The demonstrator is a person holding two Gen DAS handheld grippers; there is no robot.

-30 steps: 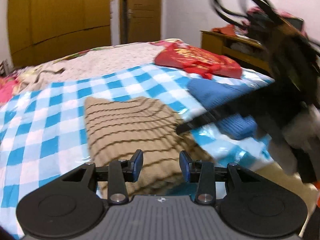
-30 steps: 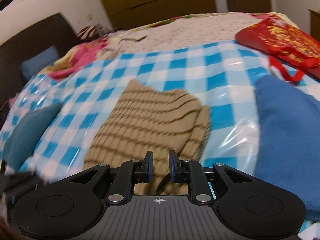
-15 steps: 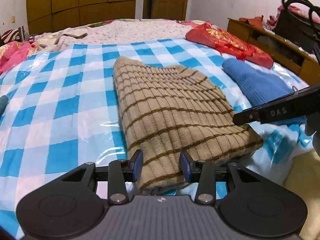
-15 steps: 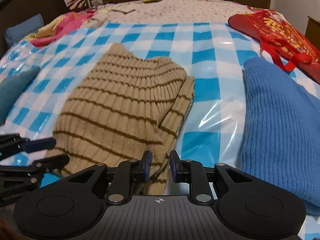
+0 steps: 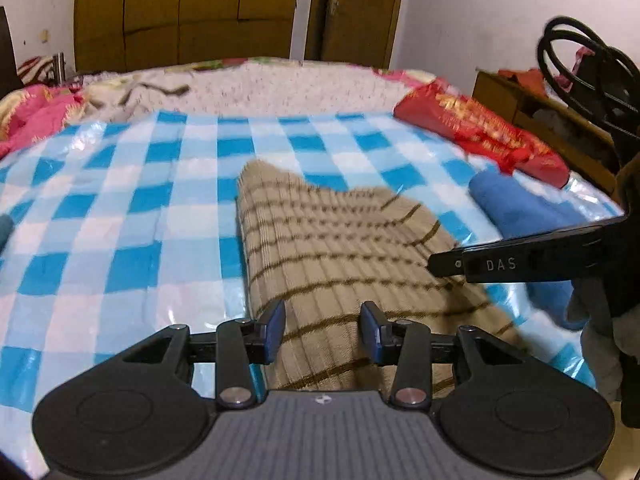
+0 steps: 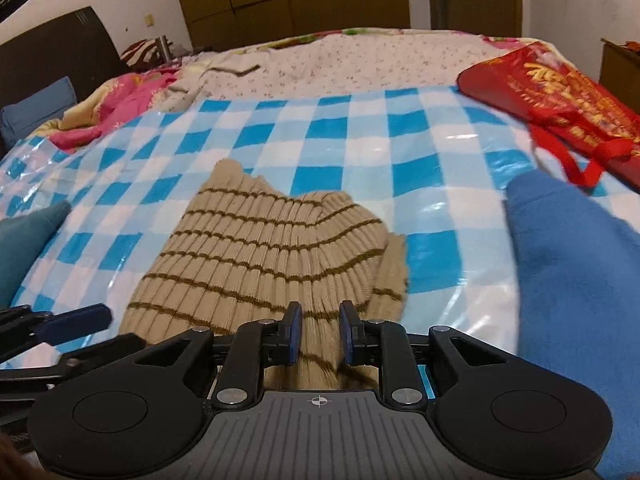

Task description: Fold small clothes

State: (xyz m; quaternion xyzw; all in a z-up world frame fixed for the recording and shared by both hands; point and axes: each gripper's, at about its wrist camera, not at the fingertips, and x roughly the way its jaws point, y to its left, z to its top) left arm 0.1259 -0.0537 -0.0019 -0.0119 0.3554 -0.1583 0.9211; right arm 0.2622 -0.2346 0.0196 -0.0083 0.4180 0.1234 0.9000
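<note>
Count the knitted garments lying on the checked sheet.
2: a tan striped sweater mid-sheet, in front of both grippers, and a blue knit to its right. More may lie outside the frame.

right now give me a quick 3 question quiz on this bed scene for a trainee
1. True or false: the striped tan sweater lies on the blue checked sheet.
2. Multiple choice: what lies next to the sweater on the right in the right wrist view? A) a blue knit garment B) a green towel C) a white pillow
3. Fill in: the bag at the far right of the sheet is coloured ____.

Key
1. True
2. A
3. Red; the bag carries gold print and has red handles.
</note>
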